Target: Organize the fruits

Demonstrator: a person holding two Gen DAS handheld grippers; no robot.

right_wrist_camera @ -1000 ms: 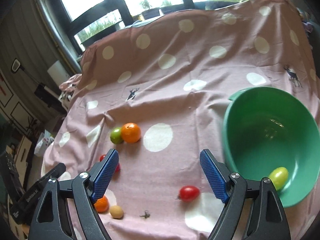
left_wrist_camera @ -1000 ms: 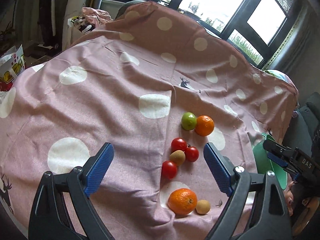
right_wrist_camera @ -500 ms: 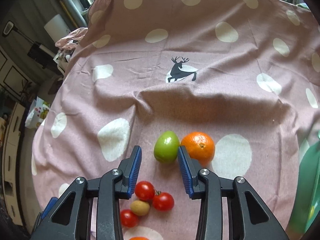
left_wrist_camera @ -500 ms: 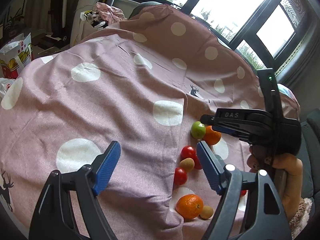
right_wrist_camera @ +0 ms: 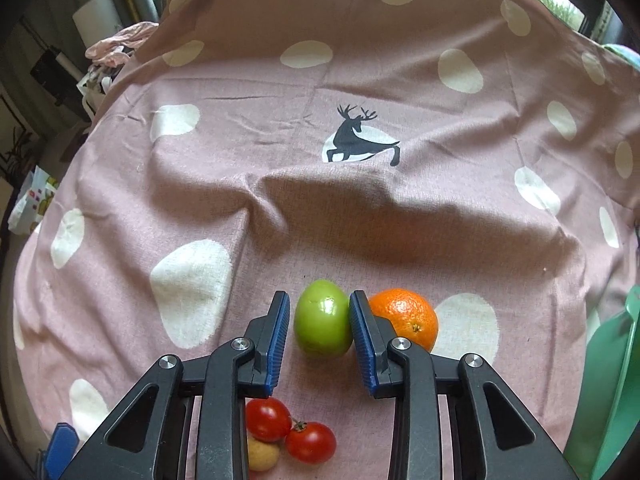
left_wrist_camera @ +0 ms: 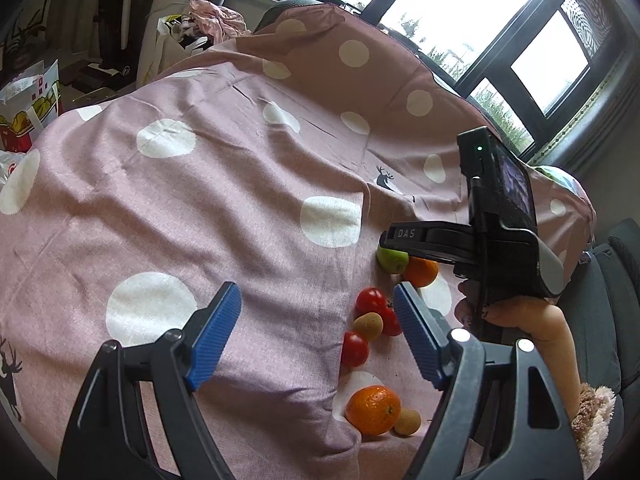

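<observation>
A small green fruit [right_wrist_camera: 322, 320] lies on the pink spotted cloth [right_wrist_camera: 280, 200], touching an orange [right_wrist_camera: 404, 318] on its right. My right gripper [right_wrist_camera: 319, 304] points down over it with the green fruit between its closing jaws. The right pad touches the fruit and a thin gap shows at the left pad. In the left wrist view the green fruit [left_wrist_camera: 392, 260] peeks out under that gripper's black body [left_wrist_camera: 500, 220], held by a hand [left_wrist_camera: 528, 320]. My left gripper [left_wrist_camera: 316, 300] hangs open and empty above the cloth, left of the fruit.
Two red tomatoes [right_wrist_camera: 268, 418] and a brown fruit [right_wrist_camera: 262, 456] lie just behind the right jaws. A second orange [left_wrist_camera: 372, 410] and a small brown fruit [left_wrist_camera: 407, 422] sit near the cloth's front. A green bowl's rim [right_wrist_camera: 608, 380] stands at the right. Bags [left_wrist_camera: 28, 120] stand beyond the left edge.
My right gripper swung left, away from the green bowl, came down over the green fruit and narrowed its jaws around it. My left gripper's jaws narrowed a little and stayed in place.
</observation>
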